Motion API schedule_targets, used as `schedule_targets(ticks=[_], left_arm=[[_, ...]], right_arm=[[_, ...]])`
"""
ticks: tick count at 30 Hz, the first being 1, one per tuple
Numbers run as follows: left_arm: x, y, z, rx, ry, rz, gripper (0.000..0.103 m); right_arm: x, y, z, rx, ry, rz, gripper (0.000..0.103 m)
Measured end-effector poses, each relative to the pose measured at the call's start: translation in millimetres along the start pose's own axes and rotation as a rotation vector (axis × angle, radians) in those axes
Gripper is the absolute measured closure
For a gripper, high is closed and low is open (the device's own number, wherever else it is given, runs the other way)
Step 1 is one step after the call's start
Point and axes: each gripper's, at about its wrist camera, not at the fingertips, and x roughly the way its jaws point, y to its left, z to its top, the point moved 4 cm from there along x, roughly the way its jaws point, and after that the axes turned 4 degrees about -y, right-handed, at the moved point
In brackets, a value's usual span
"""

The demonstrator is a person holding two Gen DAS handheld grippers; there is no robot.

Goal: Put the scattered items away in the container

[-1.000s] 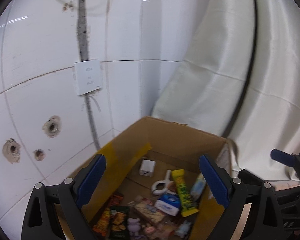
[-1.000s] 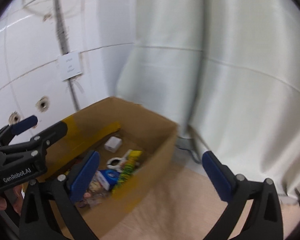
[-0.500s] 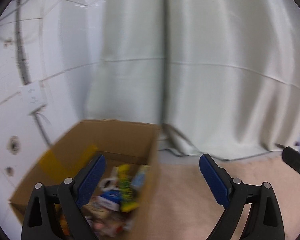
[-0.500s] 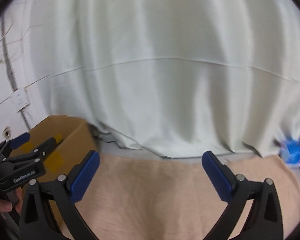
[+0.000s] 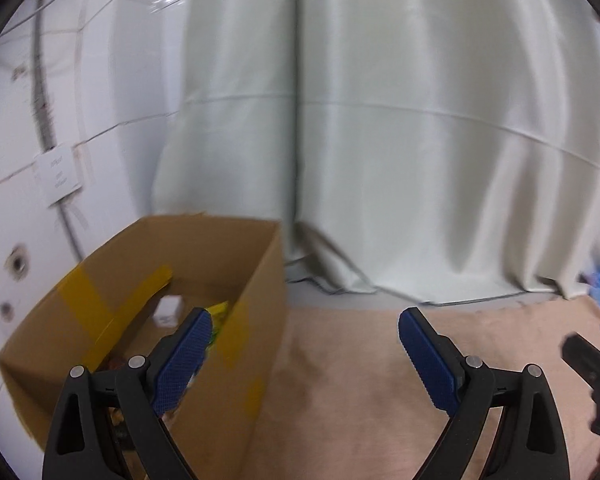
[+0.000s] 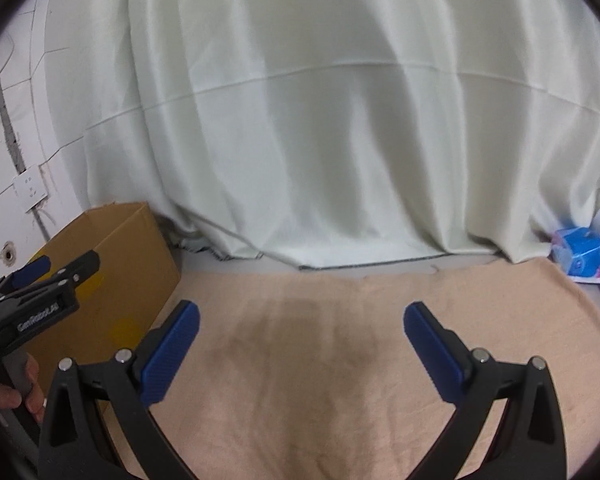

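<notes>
A: Start close. How do the two tools stand?

B: The right hand-held gripper [image 6: 301, 322] has its blue pads wide apart with nothing between them, over bare beige carpet [image 6: 340, 380]. The left hand-held gripper [image 5: 305, 330] is spread and empty too, one pad overlapping the cardboard box [image 5: 236, 360].

A: And what's left to tidy?

B: A blue packet [image 6: 578, 256] lies ahead and off to the right, against the curtain [image 6: 340, 140] hem (its long axis is too blurred to call). The right tool is nearer; the box sits on the far left, well apart from it.

A: Compared with a second ago?

B: Both cameras then looked down into the box at snacks and a charger. They've swung right, so the box has slid to the left edge and the packet has come into view.
</notes>
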Motion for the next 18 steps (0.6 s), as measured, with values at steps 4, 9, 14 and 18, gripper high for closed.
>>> schedule_targets(ticks=[4,9,14,18], left_arm=[[6,9,-9,0.013,0.027,0.059,0.008],[2,16,-8,0.001,0.01,0.079,0.008],[6,17,-10,0.019,0.027,0.063,0.008],[6,20,-10,0.014,0.029,0.066,0.008]], right_arm=[[4,13,-3,-0.006,0.018,0.088,0.0],[6,27,-3,-0.035,0.016,0.128,0.0],[13,32,-4,-0.044,0.026,0.116,0.0],[16,35,-3,-0.051,0.024,0.108,0.0]])
